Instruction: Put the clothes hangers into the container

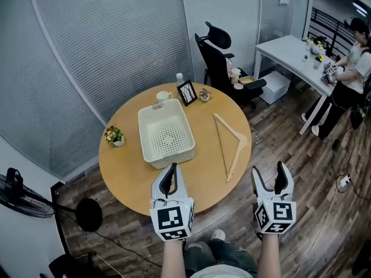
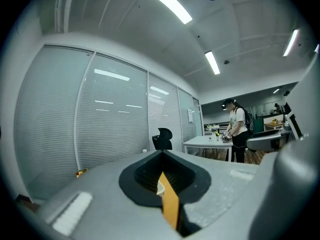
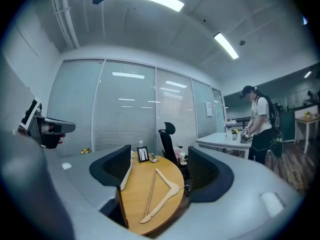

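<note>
The left gripper [image 1: 168, 177] has its fingers closed and empty; the right gripper [image 1: 269, 175] has its fingers open and empty. The wooden hanger [image 1: 222, 149] lies flat on the round desk [image 1: 124, 172], right of the white container [image 1: 145, 138].

On the round wooden worktop [image 1: 133, 172]: white perforated plastic container [image 1: 167, 136] left of centre, wooden clothes hanger [image 1: 221, 146] to its right, apart; small framed picture [image 1: 186, 92] behind.

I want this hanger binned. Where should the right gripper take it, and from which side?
Probably the near arm of the hanger, right gripper coming from the near side: it lies flat, that arm ends closest to the jaws, uncrowded.
</note>
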Action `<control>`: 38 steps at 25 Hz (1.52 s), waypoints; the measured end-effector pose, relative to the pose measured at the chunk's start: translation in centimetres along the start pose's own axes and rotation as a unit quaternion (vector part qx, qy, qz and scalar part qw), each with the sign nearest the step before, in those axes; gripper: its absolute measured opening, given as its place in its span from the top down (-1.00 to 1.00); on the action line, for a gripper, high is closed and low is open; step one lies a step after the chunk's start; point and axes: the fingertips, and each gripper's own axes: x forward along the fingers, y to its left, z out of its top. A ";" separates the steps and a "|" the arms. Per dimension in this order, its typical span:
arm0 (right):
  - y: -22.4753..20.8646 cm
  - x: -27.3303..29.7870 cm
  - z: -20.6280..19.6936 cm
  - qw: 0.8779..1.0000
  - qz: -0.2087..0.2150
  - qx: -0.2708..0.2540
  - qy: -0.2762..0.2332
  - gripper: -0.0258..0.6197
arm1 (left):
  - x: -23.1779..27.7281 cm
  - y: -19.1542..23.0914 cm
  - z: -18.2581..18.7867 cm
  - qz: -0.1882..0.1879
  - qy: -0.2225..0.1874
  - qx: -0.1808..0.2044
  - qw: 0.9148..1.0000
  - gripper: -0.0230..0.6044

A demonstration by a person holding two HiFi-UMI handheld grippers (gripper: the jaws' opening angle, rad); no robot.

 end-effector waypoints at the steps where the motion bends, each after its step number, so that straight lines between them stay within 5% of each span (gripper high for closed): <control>1: -0.3 0.6 -0.2 1.000 0.000 0.001 0.002 -0.22 | 0.5 -0.1 -0.1 0.001 0.001 0.001 1.000 0.93; 15: -2.3 7.3 -3.3 0.999 -0.008 0.022 0.046 -0.19 | 6.8 0.5 -2.3 0.003 0.033 0.007 0.999 0.93; 38: -4.3 18.8 -9.6 0.988 -0.052 0.038 0.137 -0.16 | 21.3 0.5 -6.8 -0.060 0.087 -0.006 0.994 0.93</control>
